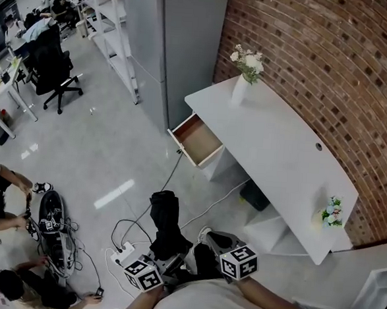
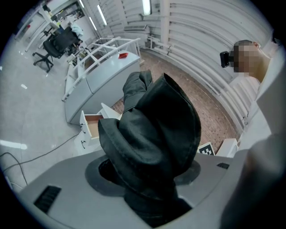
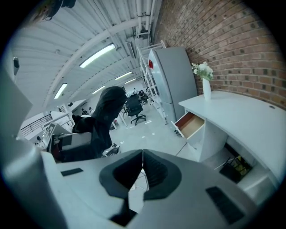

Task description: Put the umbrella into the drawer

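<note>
The left gripper [image 2: 149, 179] is gripping a black folded fabric umbrella [image 2: 152, 138] by its lower end, with its jaws pressing on it from both sides. The bundle is sticking out ahead of the gripper, over the pale glossy floor [image 1: 114, 151]. The right gripper [image 3: 142, 156] is keeping its dark pads together with nothing between them, and is hanging just beside the left one. Ahead of both and well apart from the umbrella, a white curved counter [image 1: 280, 150] is standing against a red brick wall [image 1: 319, 60]. Its wood-lined drawer [image 1: 198, 139] is standing pulled open. A white vase of pale flowers [image 1: 241, 86] is sitting on the counter near the drawer.
</note>
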